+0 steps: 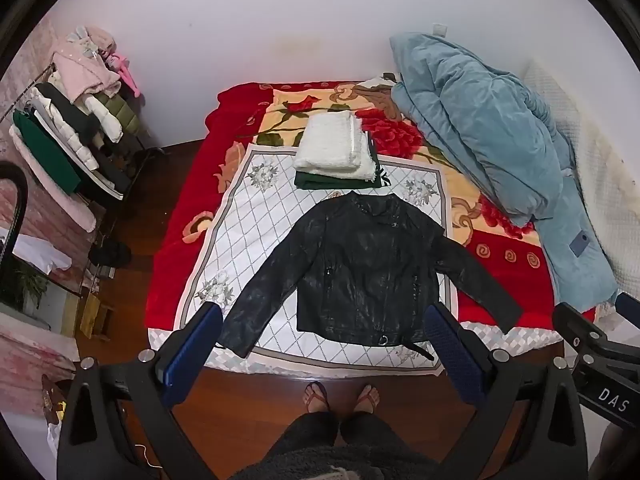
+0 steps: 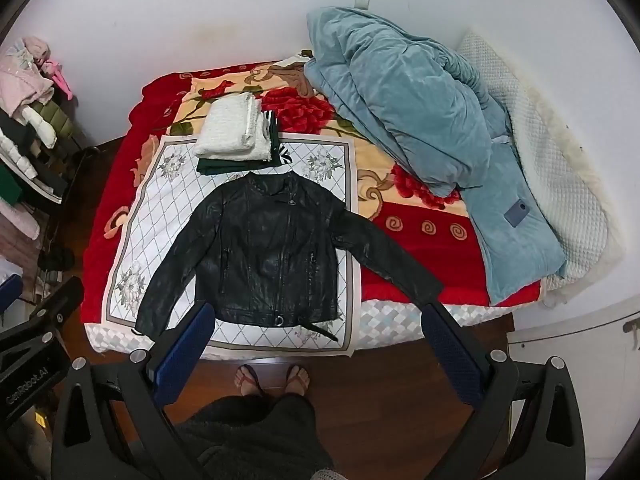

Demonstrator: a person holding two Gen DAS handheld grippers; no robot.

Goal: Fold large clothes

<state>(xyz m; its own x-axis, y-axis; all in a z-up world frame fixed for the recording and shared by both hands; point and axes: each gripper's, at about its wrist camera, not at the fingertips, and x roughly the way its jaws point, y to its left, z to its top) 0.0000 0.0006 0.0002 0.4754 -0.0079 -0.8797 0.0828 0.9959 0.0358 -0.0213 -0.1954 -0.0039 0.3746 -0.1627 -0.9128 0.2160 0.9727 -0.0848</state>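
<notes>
Black leather jacket point(image 1: 362, 264) lies face-up & flat on the bed point(image 1: 176, 248), on a white diamond-pattern sheet point(image 1: 236, 216) near the bed's front edge. Collar points to the far edge, hem w/ buckle strap sits by the front edge, both sleeves angled out & down. The sleeve toward the blue quilt runs off the sheet onto the red floral blanket point(image 1: 504, 256).

Just beyond the collar: a folded white fleece garment point(image 1: 334, 148) stacked on a folded dark green one point(image 1: 320, 182), straddling the sheet's far edge. A bulky pale-blue quilt point(image 1: 480, 128) is heaped along the bed's side by the wall, w/ a white textured blanket point(image 2: 560, 168) behind it.

Left gripper point(image 1: 320, 350) is held above the wood floor point(image 1: 256, 400) at the bed's front edge, jaws spread wide w/ blue pads, nothing between them; in its view the jacket's hem shows in the gap. Right gripper point(image 2: 320, 350) is likewise wide apart & empty, held beside the left one, not touching the jacket.

The person's sandalled feet point(image 1: 340, 396) stand on the floor at the bed's front edge. A clothes rack point(image 1: 76, 132) loaded w/ pink, white, green & dark garments stands off the bed's other side, by the wall.
</notes>
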